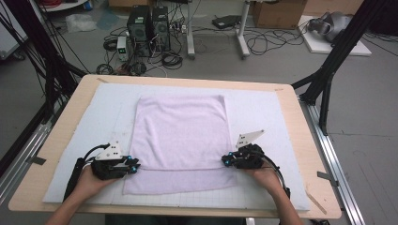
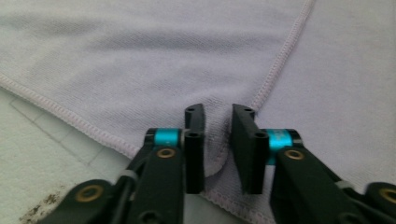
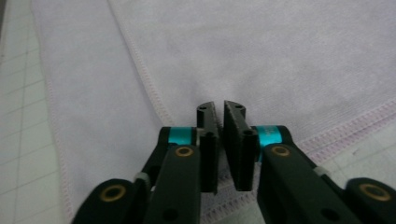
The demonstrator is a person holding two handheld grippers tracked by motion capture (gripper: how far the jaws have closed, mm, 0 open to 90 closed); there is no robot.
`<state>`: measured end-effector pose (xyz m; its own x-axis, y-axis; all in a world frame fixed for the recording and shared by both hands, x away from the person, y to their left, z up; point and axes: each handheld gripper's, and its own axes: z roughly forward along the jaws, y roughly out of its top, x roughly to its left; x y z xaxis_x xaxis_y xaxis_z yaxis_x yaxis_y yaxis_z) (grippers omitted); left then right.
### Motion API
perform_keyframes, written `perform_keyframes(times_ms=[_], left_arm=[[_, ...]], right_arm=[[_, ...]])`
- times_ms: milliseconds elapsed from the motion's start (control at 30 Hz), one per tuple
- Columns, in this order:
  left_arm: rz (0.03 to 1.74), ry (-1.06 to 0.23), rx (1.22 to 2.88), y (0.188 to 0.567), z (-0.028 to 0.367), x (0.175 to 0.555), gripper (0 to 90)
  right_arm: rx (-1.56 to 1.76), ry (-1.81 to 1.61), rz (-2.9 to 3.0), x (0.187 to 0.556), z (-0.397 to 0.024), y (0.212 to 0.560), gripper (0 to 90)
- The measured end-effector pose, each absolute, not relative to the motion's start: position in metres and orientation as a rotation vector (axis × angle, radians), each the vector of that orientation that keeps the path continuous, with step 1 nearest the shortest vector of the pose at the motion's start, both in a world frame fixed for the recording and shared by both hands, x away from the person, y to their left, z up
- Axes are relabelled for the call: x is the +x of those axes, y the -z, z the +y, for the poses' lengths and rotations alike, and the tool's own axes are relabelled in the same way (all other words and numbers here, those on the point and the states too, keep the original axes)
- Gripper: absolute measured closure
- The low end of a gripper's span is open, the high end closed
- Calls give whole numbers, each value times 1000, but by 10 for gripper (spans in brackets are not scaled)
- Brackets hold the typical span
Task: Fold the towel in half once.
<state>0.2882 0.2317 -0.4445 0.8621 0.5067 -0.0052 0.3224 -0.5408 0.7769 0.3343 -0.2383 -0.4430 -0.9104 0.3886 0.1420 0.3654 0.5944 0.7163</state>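
At the near end of the lilac towel [image 1: 180, 136], spread flat on the white mat [image 1: 263, 112], the left gripper [image 1: 136, 166] and right gripper [image 1: 225, 161] each pinch a side hem of its folded-over top layer, apparently ready to lift it for another fold.

Pale lilac towel [image 1: 180, 136], flat on the white mat [image 1: 263, 112], near part folded over itself.

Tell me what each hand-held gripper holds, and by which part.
Both pinch the lilac terry towel: the left hand-held gripper at a fold on its left edge, the right hand-held gripper at its right edge.
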Motion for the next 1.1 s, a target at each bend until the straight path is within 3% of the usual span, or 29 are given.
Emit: perform_keyframes(times_ms=[100, 433, 767, 800, 833, 900, 1100], left_arm=[[599, -282, 2181, 442, 232, 289, 860], [562, -318, 2089, 405, 233, 275, 863], [498, -278, 2128, 402, 234, 225, 862], [487, -266, 2148, 406, 234, 222, 856], [479, -254, 2162, 410, 233, 220, 825], [505, -245, 2188, 418, 233, 222, 678], [515, -209, 2228, 433, 229, 229, 664]], right_arm=[[647, -1245, 2770, 334, -239, 440, 876], [630, -1360, 2655, 329, -257, 410, 878], [479, -1378, 2682, 276, -264, 394, 875], [468, -1386, 2706, 273, -265, 397, 850], [468, -1379, 2726, 271, -265, 401, 769], [505, -1361, 2744, 272, -267, 409, 743], [479, -1300, 2796, 284, -251, 422, 673]])
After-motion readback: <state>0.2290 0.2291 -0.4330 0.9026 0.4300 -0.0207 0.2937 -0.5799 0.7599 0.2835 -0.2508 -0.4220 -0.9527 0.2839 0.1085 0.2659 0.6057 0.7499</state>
